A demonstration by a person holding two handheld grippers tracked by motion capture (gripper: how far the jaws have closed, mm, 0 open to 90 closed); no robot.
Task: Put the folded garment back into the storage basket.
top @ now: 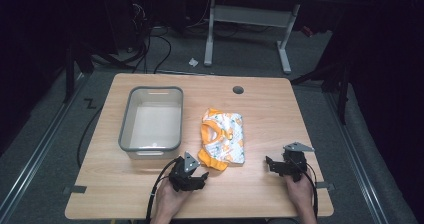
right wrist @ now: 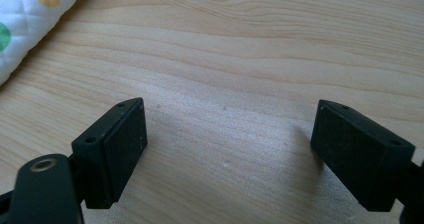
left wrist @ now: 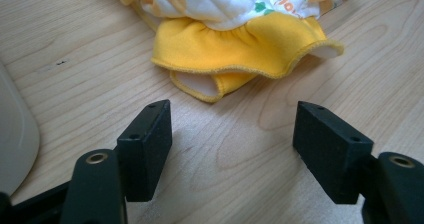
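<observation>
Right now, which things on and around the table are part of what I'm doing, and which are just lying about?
In the job:
- folded orange and white garment, just ahead of the open left gripper
- grey tub, beside the garment
- right gripper, open over bare table

Lying about:
- white scrap on the floor
- desk frame behind
- floor cables

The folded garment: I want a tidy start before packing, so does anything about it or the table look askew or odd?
Slightly. The garment lies folded beside the bin, but its yellow cuff spills out untucked at the near edge, toward the left gripper. Nothing looks spilled or damaged.
</observation>
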